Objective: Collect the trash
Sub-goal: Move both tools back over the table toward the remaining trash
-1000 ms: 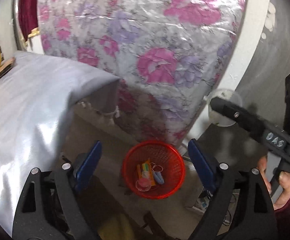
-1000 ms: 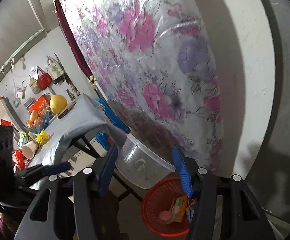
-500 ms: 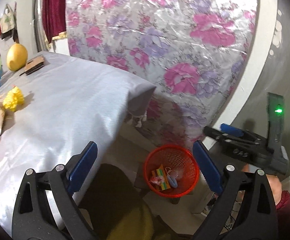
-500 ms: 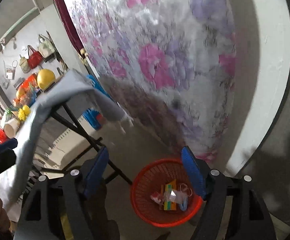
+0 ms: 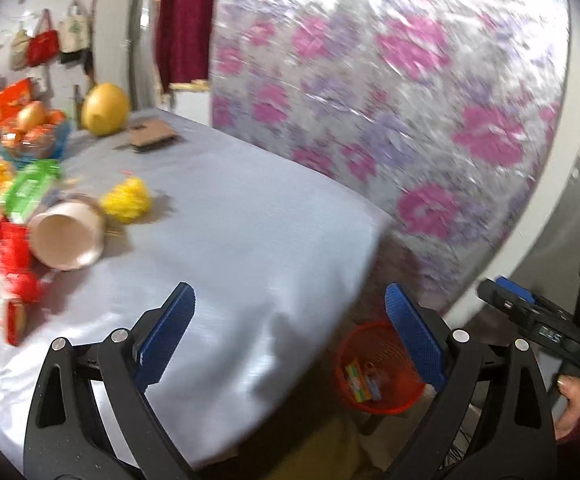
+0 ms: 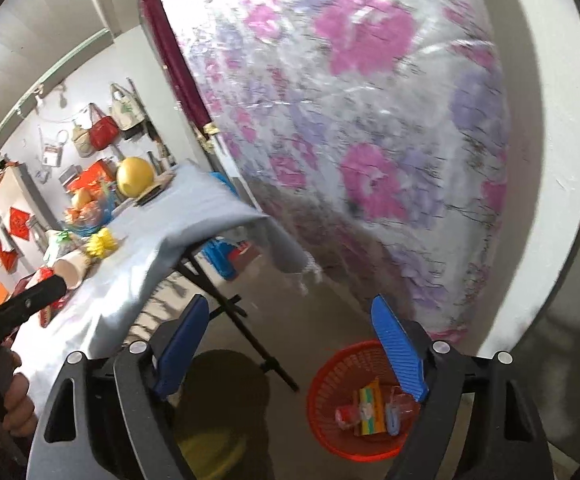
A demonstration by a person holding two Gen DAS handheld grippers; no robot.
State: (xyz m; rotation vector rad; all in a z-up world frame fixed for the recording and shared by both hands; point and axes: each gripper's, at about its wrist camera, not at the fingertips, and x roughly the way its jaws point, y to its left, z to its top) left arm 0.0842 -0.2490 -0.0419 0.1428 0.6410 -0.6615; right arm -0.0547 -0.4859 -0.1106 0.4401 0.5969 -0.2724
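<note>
A red mesh trash basket (image 5: 374,368) stands on the floor by the table's corner and holds several bits of trash; it also shows in the right wrist view (image 6: 354,404). On the grey tablecloth (image 5: 226,232) lie a tipped paper cup (image 5: 66,240), a yellow crumpled wad (image 5: 127,200), a green packet (image 5: 30,188) and red wrappers (image 5: 14,264). My left gripper (image 5: 290,332) is open and empty over the table's near edge. My right gripper (image 6: 290,348) is open and empty above the floor, left of the basket.
A yellow pomelo (image 5: 104,109), a bowl of fruit (image 5: 34,136) and a brown card (image 5: 150,138) sit at the table's far end. A flowered wrapped mattress (image 5: 390,92) leans on the wall behind. Folding table legs (image 6: 242,336) stand by the basket.
The right gripper let go of the clear plastic lid it held; it now lies in the basket. Both grippers swung up and left, from the basket toward the table.
</note>
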